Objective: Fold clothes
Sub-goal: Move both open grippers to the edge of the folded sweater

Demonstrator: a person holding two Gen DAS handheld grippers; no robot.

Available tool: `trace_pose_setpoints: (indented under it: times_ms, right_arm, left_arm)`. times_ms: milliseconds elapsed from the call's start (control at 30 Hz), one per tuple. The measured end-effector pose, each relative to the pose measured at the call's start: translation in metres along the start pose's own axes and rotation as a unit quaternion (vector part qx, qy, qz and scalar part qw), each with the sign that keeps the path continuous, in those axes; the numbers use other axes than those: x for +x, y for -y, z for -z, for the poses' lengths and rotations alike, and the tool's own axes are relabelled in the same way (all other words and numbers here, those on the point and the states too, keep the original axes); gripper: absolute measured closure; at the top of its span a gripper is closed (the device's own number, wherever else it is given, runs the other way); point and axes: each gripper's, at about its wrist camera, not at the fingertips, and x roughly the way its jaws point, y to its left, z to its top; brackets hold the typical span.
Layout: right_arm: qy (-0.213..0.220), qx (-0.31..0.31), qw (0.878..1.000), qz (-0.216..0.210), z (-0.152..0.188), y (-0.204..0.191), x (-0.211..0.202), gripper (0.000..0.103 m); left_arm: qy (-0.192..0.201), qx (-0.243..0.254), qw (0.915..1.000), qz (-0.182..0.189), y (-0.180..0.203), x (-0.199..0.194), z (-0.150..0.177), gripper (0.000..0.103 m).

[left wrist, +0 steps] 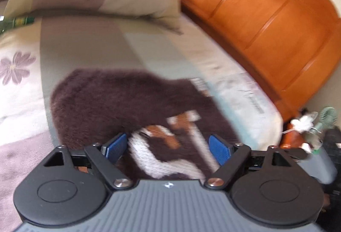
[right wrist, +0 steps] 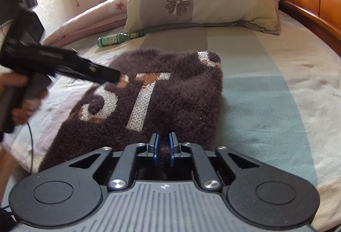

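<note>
A dark brown fuzzy sweater lies on the bed, folded into a thick, roughly rectangular bundle. White block letters with orange-brown shading, an "S" and a "T", show on its upper face. Its far end points toward the pillow end of the bed; its right edge runs straight along the bedspread's pale blue stripe.

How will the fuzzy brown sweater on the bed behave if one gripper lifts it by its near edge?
The sweater looks thick and shaggy, so it will probably droop and drag, not rise flat. Its folded layers may slide apart, since only the right gripper pinches the near edge. The pile should give the pads good grip, so slipping seems unlikely. The left gripper is open above it.
</note>
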Motion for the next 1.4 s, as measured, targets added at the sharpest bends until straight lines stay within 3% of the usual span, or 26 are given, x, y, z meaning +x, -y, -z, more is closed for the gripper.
trace_pose_setpoints:
  times_ms: [67,133,300,400,533,600,667,800,933,1100,1400]
  right_arm:
    - [0.007,0.015,1.0,-0.006,0.004,0.005,-0.001,0.092]
    - [0.013,0.028,0.999,-0.011,0.007,0.008,-0.003,0.092]
    - [0.013,0.022,1.0,0.002,0.002,-0.001,-0.006,0.092]
    - [0.024,-0.006,1.0,0.008,0.0,-0.022,-0.023,0.081]
    - [0.028,-0.047,0.998,-0.024,0.003,-0.052,-0.038,0.08]
    - [0.003,-0.063,0.998,-0.008,0.011,-0.059,-0.028,0.08]
    - [-0.026,-0.046,0.999,0.007,0.02,-0.052,-0.016,0.08]
    - [-0.028,0.0,1.0,0.002,0.033,-0.039,-0.023,0.08]
    - [-0.014,-0.018,1.0,0.003,0.034,-0.056,-0.038,0.062]
    - [-0.043,-0.008,0.999,0.017,0.04,-0.059,-0.023,0.057]
    - [-0.027,0.013,0.999,0.017,0.036,-0.062,-0.04,0.044]
  left_arm:
    - [0.014,-0.017,0.9996,0.016,-0.009,0.004,0.006,0.02]
    - [0.015,0.02,0.9997,0.007,-0.002,0.004,0.01,0.02]
    - [0.015,0.027,0.9993,-0.02,0.012,-0.011,0.004,0.021]
    - [0.016,0.036,0.9992,-0.006,0.025,-0.035,0.012,0.019]
    - [0.008,0.03,0.9988,0.037,0.036,-0.052,0.03,0.018]
    - [-0.008,0.023,0.9986,0.047,0.038,-0.048,0.038,0.017]
    - [-0.015,0.018,0.9989,0.04,0.035,-0.043,0.044,0.018]
    - [-0.02,0.005,0.9995,0.023,0.033,-0.043,0.047,0.018]
    - [-0.01,0.019,0.9998,0.001,0.043,-0.053,0.049,0.015]
    - [0.001,0.029,0.9995,-0.01,0.046,-0.052,0.06,0.011]
    - [0.023,0.037,0.9983,-0.038,0.052,-0.06,0.062,0.008]
